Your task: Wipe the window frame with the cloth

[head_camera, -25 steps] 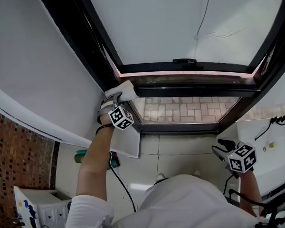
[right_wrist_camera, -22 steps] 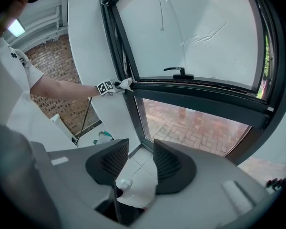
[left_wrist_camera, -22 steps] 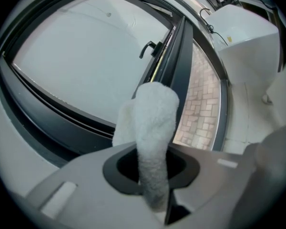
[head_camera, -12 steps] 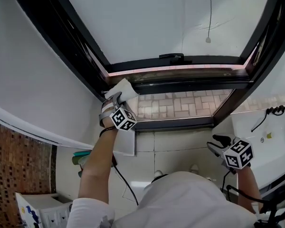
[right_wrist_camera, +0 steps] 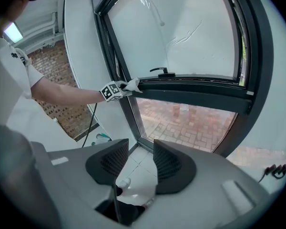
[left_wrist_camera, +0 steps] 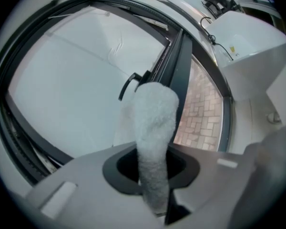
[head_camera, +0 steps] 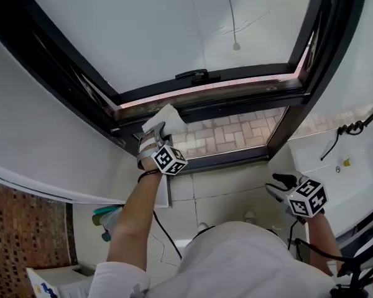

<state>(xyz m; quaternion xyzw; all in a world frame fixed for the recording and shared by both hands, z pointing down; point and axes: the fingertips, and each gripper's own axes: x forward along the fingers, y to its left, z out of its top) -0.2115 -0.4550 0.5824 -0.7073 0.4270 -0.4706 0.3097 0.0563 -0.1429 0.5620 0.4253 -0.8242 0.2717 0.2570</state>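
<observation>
We note left gripper [head_camera: 154, 136] clamped on white cloth [head_camera: 166, 120], its long axis pointing up from the jaws against the window frame [head_camera: 248, 98]. Right gripper [head_camera: 285, 184], lower right: jaws apart, empty.

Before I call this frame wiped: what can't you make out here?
- Contact of cloth with window frame: in the head view the cloth covers it; left gripper view likewise.
- Dirt on the frame: too small, every view.
- Teal object: head view, forearm covers part; unidentifiable.
</observation>
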